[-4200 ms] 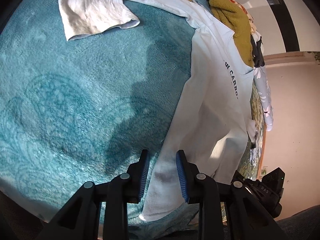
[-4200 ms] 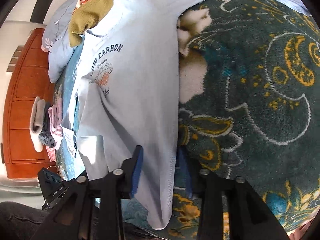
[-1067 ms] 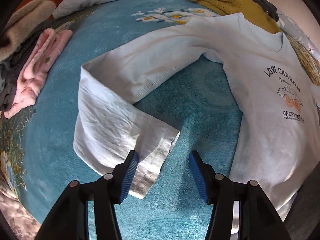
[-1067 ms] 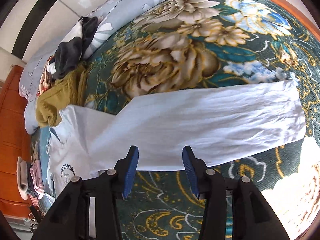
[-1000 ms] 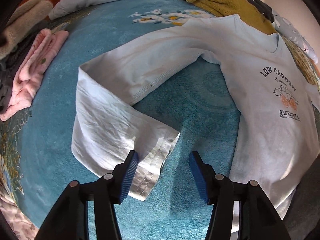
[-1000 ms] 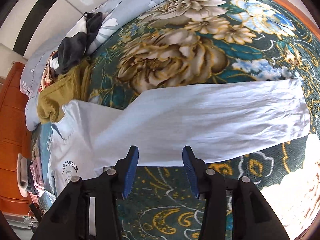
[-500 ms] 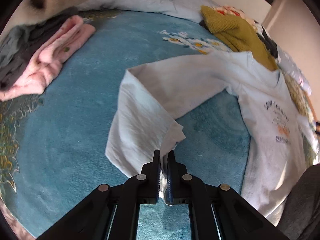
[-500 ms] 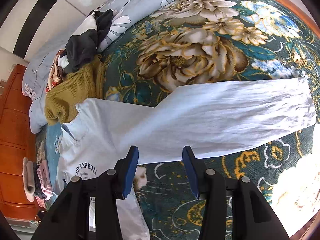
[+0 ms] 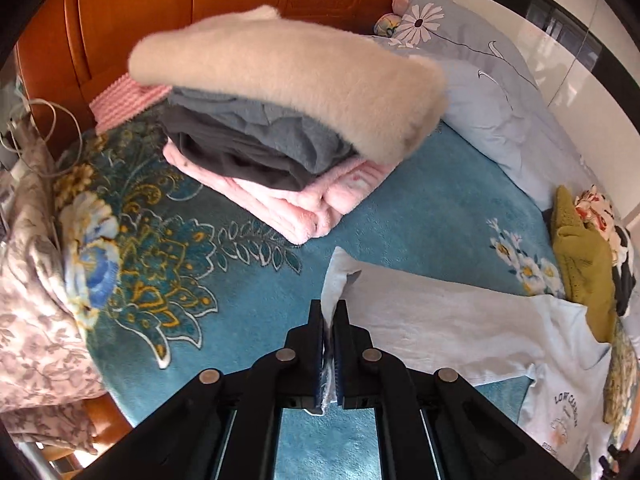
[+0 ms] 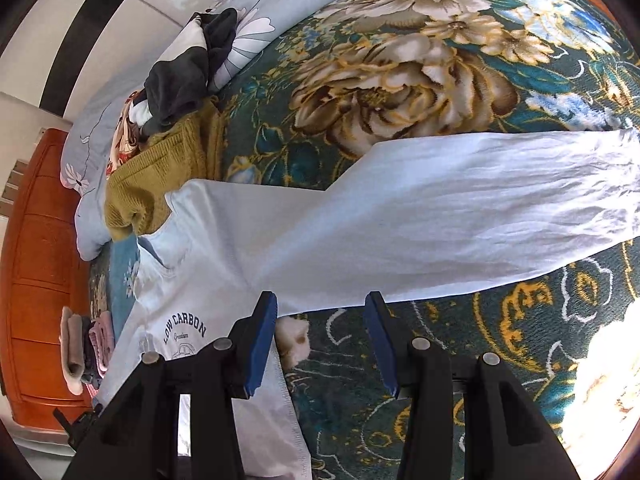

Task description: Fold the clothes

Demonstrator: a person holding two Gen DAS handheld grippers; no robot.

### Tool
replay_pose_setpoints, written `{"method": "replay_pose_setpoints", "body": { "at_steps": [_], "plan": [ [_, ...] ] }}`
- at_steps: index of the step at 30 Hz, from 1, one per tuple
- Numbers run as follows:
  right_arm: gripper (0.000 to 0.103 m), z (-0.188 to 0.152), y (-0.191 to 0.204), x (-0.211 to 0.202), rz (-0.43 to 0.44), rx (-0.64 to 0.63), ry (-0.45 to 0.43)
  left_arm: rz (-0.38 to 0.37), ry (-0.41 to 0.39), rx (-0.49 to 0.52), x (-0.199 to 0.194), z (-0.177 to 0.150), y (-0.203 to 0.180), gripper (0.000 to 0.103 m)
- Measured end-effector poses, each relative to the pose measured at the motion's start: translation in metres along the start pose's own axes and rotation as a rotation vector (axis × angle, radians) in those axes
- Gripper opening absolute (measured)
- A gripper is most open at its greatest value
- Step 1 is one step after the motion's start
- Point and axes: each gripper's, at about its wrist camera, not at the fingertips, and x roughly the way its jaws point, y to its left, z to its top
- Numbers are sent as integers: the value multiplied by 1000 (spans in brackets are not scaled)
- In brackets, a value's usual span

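A pale blue long-sleeved shirt [image 10: 224,280] printed "LOW CARBON" lies spread on the bed. My left gripper [image 9: 329,312] is shut on the cuff end of its left sleeve [image 9: 432,328], held just above the teal blanket [image 9: 424,216]. My right gripper [image 10: 322,304] is open and empty, hovering over the near edge of the other sleeve [image 10: 480,216], which lies stretched out to the right on the floral blanket [image 10: 400,72].
A stack of folded clothes [image 9: 288,128], beige on top and pink at the bottom, sits by the wooden headboard [image 9: 240,0]. A mustard sweater [image 10: 160,176] and dark garments [image 10: 180,80] lie by the shirt's collar. Pillows [image 9: 488,112] line the wall side.
My left gripper closed on the sleeve cuff and carried it out toward the folded stack, unfolding the sleeve. My right gripper stayed open and drifted back a little over the other sleeve.
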Motion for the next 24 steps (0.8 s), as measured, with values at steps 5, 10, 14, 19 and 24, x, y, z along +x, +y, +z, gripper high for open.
{"method": "replay_pose_setpoints", "body": {
  "at_steps": [5,10,14,19,24],
  "plan": [
    [47,-6,-6,6,50,2,9,-184,23,58,-37,15,-76,4],
    [47,-9,-18,6,82,48,5,-496,29,178,-82,17,-193,5],
    [47,-14,-29,2,100,85,-3,-650,72,349,-102,-9,-305,5],
    [47,-20,-44,-1,97,115,14,-734,196,533,-90,-68,-437,5],
    [47,-26,-60,-6,85,149,6,-663,360,679,-38,-142,-525,5]
  ]
}}
